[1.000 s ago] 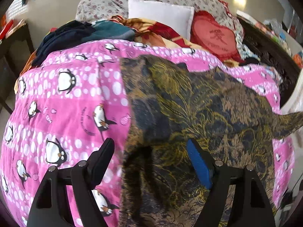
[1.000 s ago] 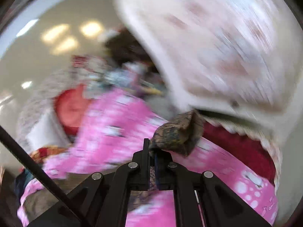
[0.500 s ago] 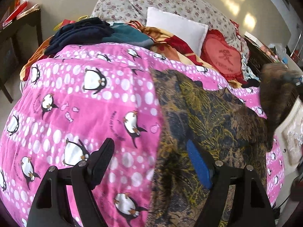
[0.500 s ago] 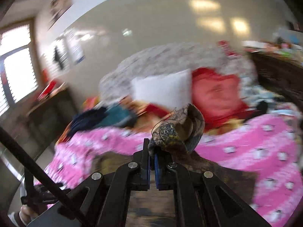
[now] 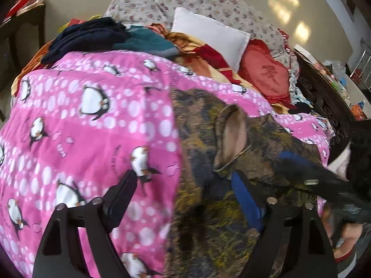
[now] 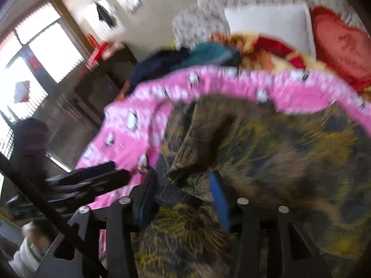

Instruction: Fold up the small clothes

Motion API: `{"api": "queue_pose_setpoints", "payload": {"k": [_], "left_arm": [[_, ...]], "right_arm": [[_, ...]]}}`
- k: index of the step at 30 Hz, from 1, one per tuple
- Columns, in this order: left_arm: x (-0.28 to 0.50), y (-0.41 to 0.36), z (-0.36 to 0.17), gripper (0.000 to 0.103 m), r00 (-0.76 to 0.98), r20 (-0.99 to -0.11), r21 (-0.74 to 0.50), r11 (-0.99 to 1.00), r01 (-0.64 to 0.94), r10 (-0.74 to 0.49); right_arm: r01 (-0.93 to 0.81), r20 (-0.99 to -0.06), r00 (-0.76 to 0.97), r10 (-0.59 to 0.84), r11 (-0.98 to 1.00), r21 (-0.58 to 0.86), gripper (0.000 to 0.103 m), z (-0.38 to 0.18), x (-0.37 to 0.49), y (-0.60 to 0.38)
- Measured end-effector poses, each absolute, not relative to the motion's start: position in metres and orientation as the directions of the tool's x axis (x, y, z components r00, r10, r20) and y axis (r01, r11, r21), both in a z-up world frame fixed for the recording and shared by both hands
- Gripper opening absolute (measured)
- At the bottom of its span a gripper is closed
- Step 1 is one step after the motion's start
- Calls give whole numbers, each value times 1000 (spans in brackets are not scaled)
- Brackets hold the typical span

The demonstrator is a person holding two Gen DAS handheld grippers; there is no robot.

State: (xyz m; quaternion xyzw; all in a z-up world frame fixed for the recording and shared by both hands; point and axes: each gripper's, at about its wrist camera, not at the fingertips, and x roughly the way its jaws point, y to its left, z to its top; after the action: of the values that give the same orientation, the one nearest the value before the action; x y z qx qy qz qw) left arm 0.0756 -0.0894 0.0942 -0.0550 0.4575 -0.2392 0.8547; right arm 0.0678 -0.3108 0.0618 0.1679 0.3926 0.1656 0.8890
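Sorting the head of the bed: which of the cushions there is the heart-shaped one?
The red cushion, rightmost at the head of the bed, is heart-shaped with a character stitched on it. The white pillow beside it is a plain rectangle.

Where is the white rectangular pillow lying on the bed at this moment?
In the left wrist view, the white rectangular pillow leans at the head of the bed, against the floral bedding, just left of the red heart-shaped cushion.

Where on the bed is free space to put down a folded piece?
Free: the pink penguin quilt, between the dark patterned garment and the bed's left edge, ahead of the open left tongs. Crowded: the head end, with the dark clothes pile, white pillow and red cushion.
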Motion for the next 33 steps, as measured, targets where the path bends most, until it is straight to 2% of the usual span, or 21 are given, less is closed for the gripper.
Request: {"api": "queue_pose_setpoints", "payload": {"k": [2,4,10,14,15,16,17,18,20,24,25,28,33], "left_arm": [[76,-103,97,88,461,-748,-326,870,371,-477],[79,-117,97,92,444,-754,-327,863,386,-484],[86,-162,89,92,493,-778,-209,901,380,-389],[97,-185,83,90,508,-776,-185,905,383,-373],[99,-194,82,84,504,-776,-181,899,398,-379],[100,-199,82,57,502,-777,-175,896,409,-380],[102,-206,80,16,497,-789,-150,897,415,-361],[103,-210,79,1,488,-801,-136,899,417,-347],[105,-210,82,3,481,-800,-151,895,419,-360],[104,-175,114,3,535,-729,-219,886,408,-426],[104,-163,120,3,560,-722,-210,900,382,-406],[111,-149,115,3,570,-741,-158,917,367,-356],[117,-152,87,3,491,-785,-195,903,384,-378]], "right_arm": [[-138,-613,696,373,908,396,72,81,44,-332],[-89,-615,725,310,928,362,72,90,28,-354],[55,-642,754,140,960,274,72,94,-16,-418],[203,-658,753,29,940,273,72,96,-49,-482],[241,-663,748,1,931,273,72,93,-53,-495],[285,-674,738,-25,917,278,72,88,-58,-511],[308,-682,731,-35,908,284,72,86,-59,-520],[339,-690,722,-45,893,296,72,81,-66,-533],[380,-695,717,-59,869,317,72,73,-75,-552],[447,-692,713,-112,833,326,72,69,-84,-575],[454,-689,715,-117,828,330,72,69,-84,-578],[468,-681,721,-127,814,344,78,69,-77,-586],[462,-692,719,-67,790,404,82,59,-40,-581]]}}
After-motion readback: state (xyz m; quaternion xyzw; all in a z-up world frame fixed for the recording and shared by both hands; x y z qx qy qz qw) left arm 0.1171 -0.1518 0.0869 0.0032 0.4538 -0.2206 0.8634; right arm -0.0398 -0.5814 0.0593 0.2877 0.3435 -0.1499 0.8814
